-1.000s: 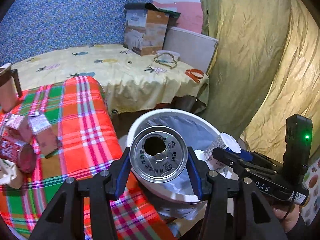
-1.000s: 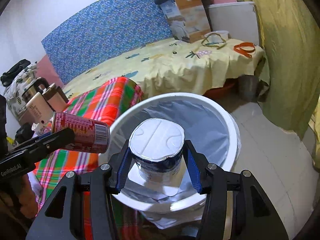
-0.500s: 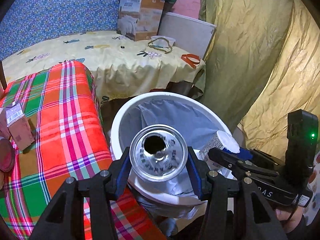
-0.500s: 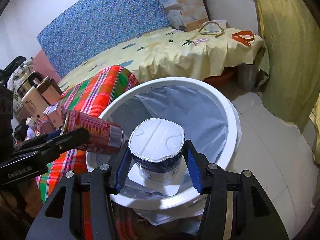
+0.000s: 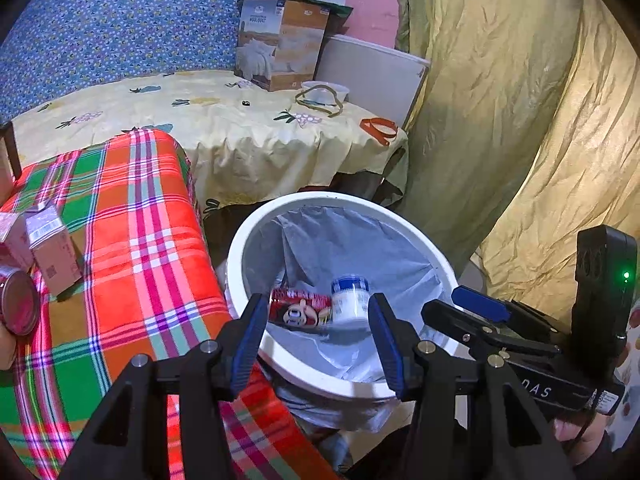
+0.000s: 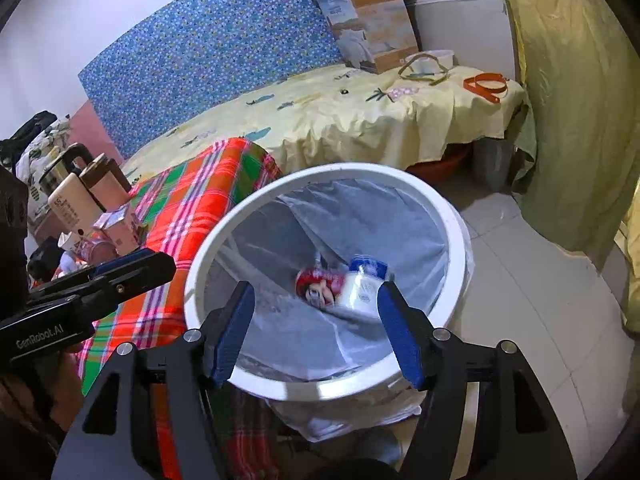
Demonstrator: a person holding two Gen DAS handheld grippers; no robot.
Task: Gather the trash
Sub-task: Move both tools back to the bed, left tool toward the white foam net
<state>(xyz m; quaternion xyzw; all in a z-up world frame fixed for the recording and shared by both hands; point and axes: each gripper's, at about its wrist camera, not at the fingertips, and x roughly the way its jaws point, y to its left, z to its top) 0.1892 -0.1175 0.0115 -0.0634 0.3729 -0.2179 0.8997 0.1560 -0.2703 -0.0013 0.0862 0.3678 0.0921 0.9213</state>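
A white bin (image 5: 240, 248) (image 6: 452, 220) with a grey liner stands beside the plaid table. A red can (image 5: 300, 308) (image 6: 318, 284) and a white cup with a blue lid (image 5: 350, 298) (image 6: 362, 286) lie inside it, blurred. My left gripper (image 5: 318, 340) is open and empty above the bin's near rim; it also shows in the right wrist view (image 6: 132, 268). My right gripper (image 6: 316, 328) is open and empty over the bin, and it shows in the left wrist view (image 5: 476, 306).
A plaid-covered table (image 5: 132, 248) holds pink cartons (image 5: 54, 248) and another red can (image 5: 18, 300) at the left. A bed with a yellow sheet (image 5: 240, 128) and a cardboard box (image 5: 280, 44) lies behind. A yellow curtain (image 5: 520, 120) hangs at the right.
Both grippers have opened. The red can has left my left gripper and the white cup my right gripper; both now lie in the bin.
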